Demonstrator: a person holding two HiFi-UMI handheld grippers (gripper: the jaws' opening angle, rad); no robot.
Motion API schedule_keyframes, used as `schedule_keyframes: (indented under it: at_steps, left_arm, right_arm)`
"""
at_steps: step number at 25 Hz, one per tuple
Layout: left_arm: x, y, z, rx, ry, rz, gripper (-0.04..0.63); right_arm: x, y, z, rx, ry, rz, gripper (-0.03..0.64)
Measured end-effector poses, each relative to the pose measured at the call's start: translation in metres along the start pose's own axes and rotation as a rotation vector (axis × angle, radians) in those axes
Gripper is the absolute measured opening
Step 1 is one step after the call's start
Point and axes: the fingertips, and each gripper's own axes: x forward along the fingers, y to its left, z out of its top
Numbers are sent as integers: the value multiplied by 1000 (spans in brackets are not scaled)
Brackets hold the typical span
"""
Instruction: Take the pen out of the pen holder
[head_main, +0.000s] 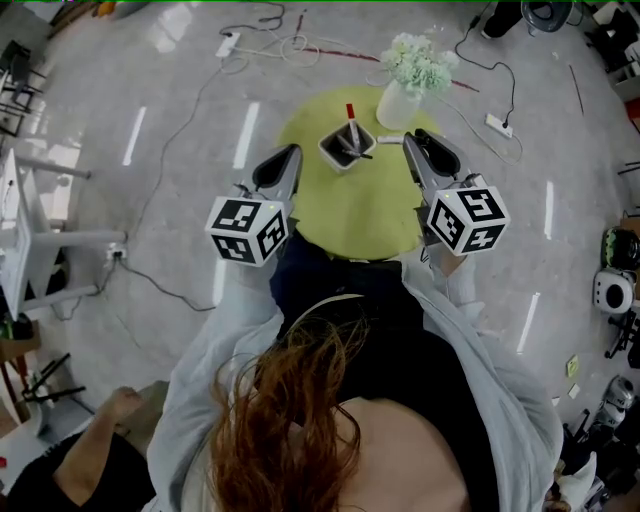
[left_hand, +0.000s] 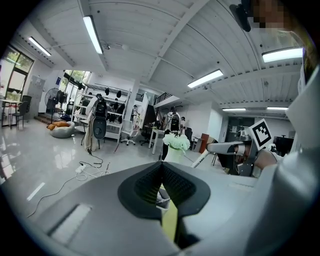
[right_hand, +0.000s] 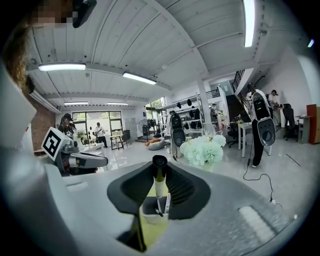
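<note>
The pen (right_hand: 159, 184) was pinched near its cap by the right gripper (right_hand: 159, 167), its lower end barely above the pen holder (right_hand: 146, 216) below the tips. The left gripper (left_hand: 161, 167) was pressed together, empty. A tilted lift could have snagged and tipped the holder.

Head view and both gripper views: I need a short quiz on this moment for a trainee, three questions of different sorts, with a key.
1. True or false: the left gripper has its jaws wide apart.
2. What shares the green table with the pen holder? A) a vase of white flowers B) a laptop C) a stack of plates
3. Fill in: the right gripper is closed on a ___.

Key
1. False: its jaws are together, with nothing between them.
2. A
3. pen, upright between the jaws above the holder.
</note>
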Motion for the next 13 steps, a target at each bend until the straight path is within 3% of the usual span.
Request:
schedule_keyframes:
  at_steps: [13]
  left_arm:
    - [11, 2, -8, -13, 31, -1, 14]
  right_arm:
    - [10, -5, -10, 17, 29, 9, 77]
